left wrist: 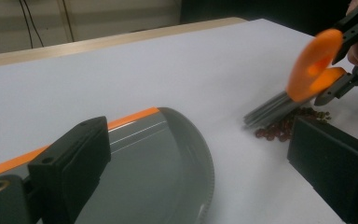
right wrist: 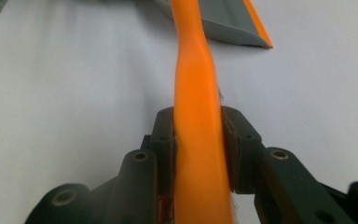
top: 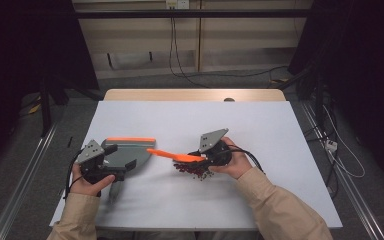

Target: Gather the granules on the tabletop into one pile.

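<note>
My right gripper (top: 203, 159) is shut on the orange handle of a small brush (top: 172, 155). In the right gripper view the jaws (right wrist: 199, 135) press on the brush handle (right wrist: 196, 88) from both sides. The grey bristles (left wrist: 272, 107) rest against a pile of small red beads (top: 192, 171) on the white table. A grey dustpan (top: 127, 154) with an orange edge lies flat to the left. My left gripper (top: 114, 161) sits at the dustpan's rear with its jaws wide apart (left wrist: 196, 140). One jaw is over the dustpan (left wrist: 158, 163), the other over bare table.
The white table top (top: 190, 120) stretches beyond both hands. A wooden edge (top: 195, 95) runs along its far side. Cables hang on the back wall and lie on the floor to the right (top: 330, 145).
</note>
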